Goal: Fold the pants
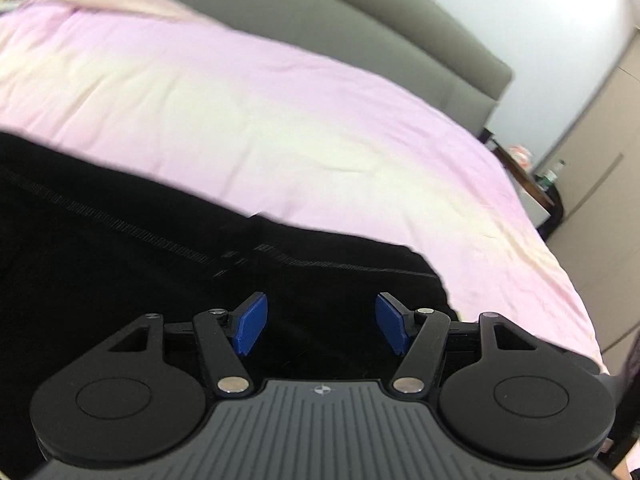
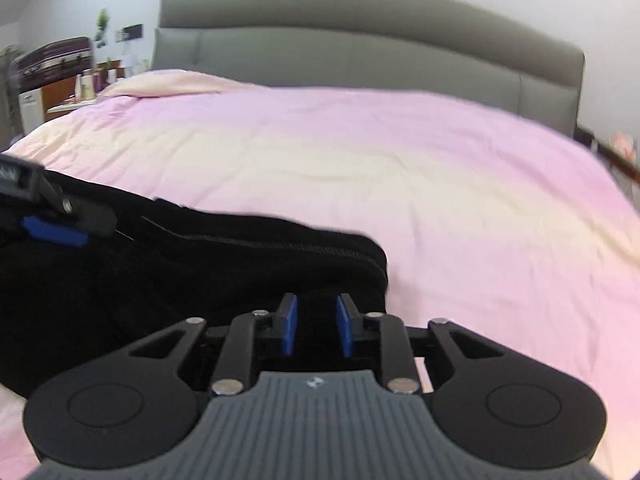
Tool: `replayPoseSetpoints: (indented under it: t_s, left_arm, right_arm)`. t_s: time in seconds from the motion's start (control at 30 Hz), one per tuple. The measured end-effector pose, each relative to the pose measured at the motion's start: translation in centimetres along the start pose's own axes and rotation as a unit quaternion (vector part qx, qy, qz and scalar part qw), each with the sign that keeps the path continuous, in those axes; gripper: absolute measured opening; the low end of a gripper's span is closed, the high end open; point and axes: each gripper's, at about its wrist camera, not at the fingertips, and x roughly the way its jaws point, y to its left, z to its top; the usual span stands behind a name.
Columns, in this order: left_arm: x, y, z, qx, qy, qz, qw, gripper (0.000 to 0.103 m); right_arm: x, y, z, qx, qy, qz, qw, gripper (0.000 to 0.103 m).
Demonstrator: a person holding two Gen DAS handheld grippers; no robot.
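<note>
Black pants [image 1: 140,248] lie on a pink bed cover [image 1: 280,100]; their waistband edge runs across the left wrist view. My left gripper [image 1: 320,326] hovers over the pants, jaws wide open, blue pads [image 1: 250,326] empty. In the right wrist view the pants [image 2: 180,276] lie at the left and end near the middle. My right gripper [image 2: 316,328] is at their right end, jaws partly closed, with black cloth between the blue pads [image 2: 289,328]; whether they pinch it is unclear. The left gripper [image 2: 52,216] shows at the far left over the pants.
The pink cover [image 2: 440,184] spreads wide beyond the pants. A grey headboard [image 2: 360,40] stands behind. A nightstand with bottles [image 2: 80,92] is at the bed's left, another [image 1: 540,184] at its right. A pillow [image 2: 168,84] lies at the head.
</note>
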Motion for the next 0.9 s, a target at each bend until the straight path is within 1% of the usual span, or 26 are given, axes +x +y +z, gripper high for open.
replayPoseSetpoints:
  t_s: [0.07,0.13,0.17,0.2,0.23,0.27,0.3,0.37,0.47,0.53,0.57,0.6,0.63,0.67,0.7,0.73,0.77,0.83,0.9]
  left_arm:
    - [1.0,-2.0,0.1,0.042,-0.002,-0.01,0.9991,0.073]
    - [2.0,-3.0,-0.4,0.081,0.012,-0.011,0.9965,0.074]
    - [2.9,-3.3,-0.6,0.094,0.027,-0.002,0.9952,0.074]
    - [4.2,-3.6,-1.1,0.103,0.047,0.02,0.9934,0.074]
    - [5.3,-3.4,-1.6,0.109,0.067,0.046,0.9907,0.071]
    - [6.2,-2.9,-2.4,0.115,0.087,0.065,0.9875,0.065]
    - [6.5,-2.5,-3.2,0.126,0.091,0.067,0.9856,0.064]
    - [5.9,-2.4,-4.7,0.157,0.076,0.061,0.9829,0.064]
    - [4.1,-2.7,-6.0,0.185,0.073,0.059,0.9783,0.064]
    - [3.1,-2.8,-5.9,0.194,0.07,0.045,0.9774,0.065]
    - [2.1,-2.4,-5.8,0.193,0.068,0.037,0.9781,0.065]
    - [0.8,-2.0,-5.2,0.184,0.061,0.035,0.9804,0.066]
    - [-0.5,-1.4,-4.8,0.169,0.048,0.036,0.9838,0.073]
    - [-1.6,-0.6,-4.2,0.144,0.029,0.04,0.9884,0.082]
    - [-3.1,0.6,-3.9,0.115,0.006,0.043,0.9925,0.086]
    - [-4.7,2.0,-3.8,0.085,-0.013,0.044,0.9954,0.091]
    - [-6.4,3.7,-3.8,0.053,-0.028,0.045,0.9972,0.092]
    - [-9.1,7.4,-3.8,-0.012,-0.051,0.06,0.9968,0.092]
    - [-11.5,11.1,-4.2,-0.061,-0.07,0.089,0.9917,0.093]
  right_arm:
    - [0.2,-0.1,-1.0,-0.004,0.024,0.008,1.0,0.019]
    - [0.4,-0.2,-2.4,-0.005,0.062,0.01,0.998,0.02]
    - [0.6,-0.3,-3.1,0.012,0.079,0.015,0.997,0.02]
    - [0.7,-0.8,-3.3,0.027,0.087,0.019,0.996,0.02]
    - [0.7,-1.4,-3.2,0.048,0.095,0.028,0.994,0.02]
    - [1.0,-1.5,-3.1,0.065,0.107,0.036,0.991,0.02]
    - [1.3,-1.7,-3.3,0.072,0.118,0.042,0.989,0.02]
    - [1.3,-1.5,-3.9,0.069,0.137,0.05,0.987,0.02]
    - [0.8,-1.0,-4.0,0.06,0.151,0.049,0.985,0.02]
    - [0.7,-1.2,-3.7,0.06,0.148,0.045,0.986,0.02]
    - [1.1,-0.8,-3.4,0.062,0.142,0.044,0.987,0.02]
    - [0.7,-0.9,-3.8,0.073,0.125,0.045,0.988,0.021]
    - [0.4,-1.3,-4.0,0.09,0.106,0.051,0.989,0.022]
    - [-0.2,-2.0,-4.2,0.115,0.08,0.059,0.988,0.021]
    - [-1.0,-2.7,-4.3,0.137,0.055,0.064,0.987,0.021]
    - [-2.0,-3.2,-4.2,0.157,0.026,0.062,0.985,0.024]
    - [-2.9,-3.5,-4.2,0.17,-0.001,0.058,0.984,0.025]
    - [-4.1,-3.1,-4.0,0.166,-0.032,0.052,0.984,0.027]
    - [-4.7,-1.6,-3.6,0.151,-0.047,0.054,0.986,0.027]
